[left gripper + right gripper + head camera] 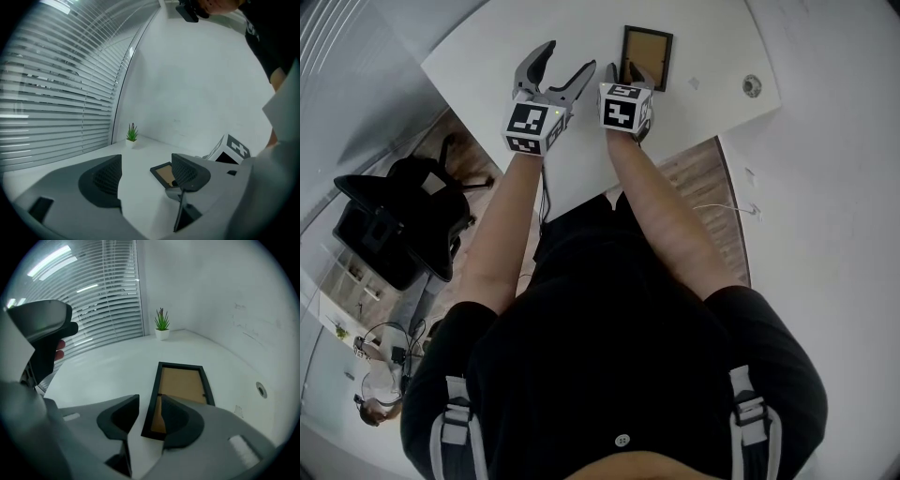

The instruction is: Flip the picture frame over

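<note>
Black-shirted person (619, 366) stands over the white table (487, 56); grasping step in hand on the picture frame (650, 47).
It lies flat, brown backing up, toward the table's far right. Just left of it the left gripper (569, 56) hovers, jaws spread wide on nothing. On the right gripper (150, 401) the jaws stand a narrow gap apart, astride the frame's near left edge, not yet pinching. Next, I'd judge: close on that edge, lift, turn it over. Small potted plant (161, 326) sits far back.
</note>
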`<state>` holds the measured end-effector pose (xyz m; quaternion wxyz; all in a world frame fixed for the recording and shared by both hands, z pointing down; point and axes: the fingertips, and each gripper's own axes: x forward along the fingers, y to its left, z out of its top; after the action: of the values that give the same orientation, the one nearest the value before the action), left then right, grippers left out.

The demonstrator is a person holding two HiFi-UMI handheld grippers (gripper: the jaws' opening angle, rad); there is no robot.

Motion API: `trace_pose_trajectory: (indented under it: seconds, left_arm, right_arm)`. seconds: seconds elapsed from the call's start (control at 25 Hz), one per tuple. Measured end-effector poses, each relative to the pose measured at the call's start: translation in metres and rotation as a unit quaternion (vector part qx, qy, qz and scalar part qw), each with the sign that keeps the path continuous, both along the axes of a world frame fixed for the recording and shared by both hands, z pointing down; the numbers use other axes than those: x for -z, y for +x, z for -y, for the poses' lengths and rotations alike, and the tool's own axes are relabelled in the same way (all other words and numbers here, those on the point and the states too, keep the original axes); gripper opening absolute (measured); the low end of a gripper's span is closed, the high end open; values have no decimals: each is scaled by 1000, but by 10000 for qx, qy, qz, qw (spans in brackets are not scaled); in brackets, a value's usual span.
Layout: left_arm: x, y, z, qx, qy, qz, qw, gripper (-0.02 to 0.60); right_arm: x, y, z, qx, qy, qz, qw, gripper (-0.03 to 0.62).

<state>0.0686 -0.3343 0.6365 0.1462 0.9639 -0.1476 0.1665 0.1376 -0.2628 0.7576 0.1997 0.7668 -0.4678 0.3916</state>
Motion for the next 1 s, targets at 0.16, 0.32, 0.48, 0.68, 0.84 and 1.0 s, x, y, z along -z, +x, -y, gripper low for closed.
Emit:
trace_pose_trajectory:
  seconds: [0.16, 0.32, 0.48, 0.68, 0.84, 1.0]
  left_arm:
    - [-4, -4, 0, 19, -29, 35, 10000, 337]
    - [-5, -7, 1, 97, -62, 26, 9999, 337]
    - [-4, -10, -1, 118, -57, 17, 9999, 337]
    - [5, -15, -2, 204, -13, -22, 9998, 337]
    - [13, -22, -3, 321, -1, -69, 9995, 337]
    - [25, -27, -6, 459, 64, -123, 9989, 337]
  right_arm:
    - [-5, 1, -1, -36, -117, -119, 9999, 127]
    - [-6, 4, -2, -45, -169, -237, 9996, 76]
    - [-6, 0, -1, -61, -135, -88, 9999, 51]
    - [4, -4, 1, 45, 47, 62, 10000, 49]
    - [15, -6, 1, 196, 110, 83, 9997, 49]
    - [30, -11, 3, 378, 272, 127, 9988, 49]
